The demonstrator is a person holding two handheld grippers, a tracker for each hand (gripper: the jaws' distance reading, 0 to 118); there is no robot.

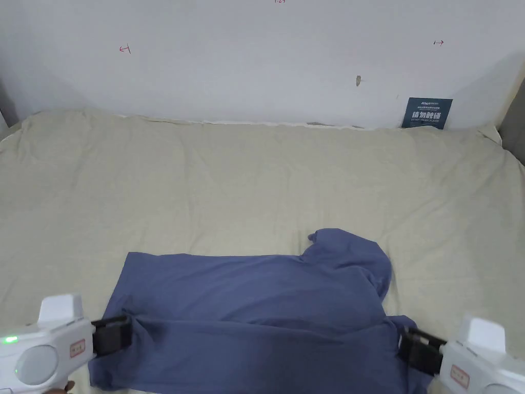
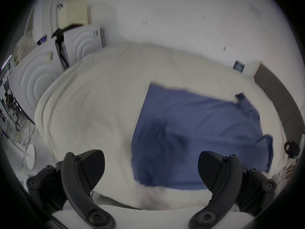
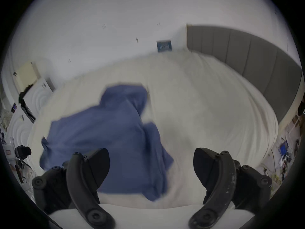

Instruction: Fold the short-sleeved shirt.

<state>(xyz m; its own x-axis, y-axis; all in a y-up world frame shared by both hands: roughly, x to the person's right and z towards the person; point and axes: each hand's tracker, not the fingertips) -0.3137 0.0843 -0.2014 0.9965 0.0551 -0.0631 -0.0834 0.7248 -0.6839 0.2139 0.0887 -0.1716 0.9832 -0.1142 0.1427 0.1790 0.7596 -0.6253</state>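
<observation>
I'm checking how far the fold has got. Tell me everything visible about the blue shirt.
The blue shirt is soft, plain fabric lying on the beige bedsheet, its body stretching left to right. One long fold crosses it. A rumpled sleeve bunches up at the far right. The left gripper and right gripper sit at its ends, both open.

My head camera looks down and forward across the bed [image 1: 256, 174] to the far wall [image 1: 256, 61]. Each gripper camera sits just behind its own jaws (fisheye, low over the bedding), facing the same wall — all three share the blue shirt [image 1: 256, 308].
</observation>
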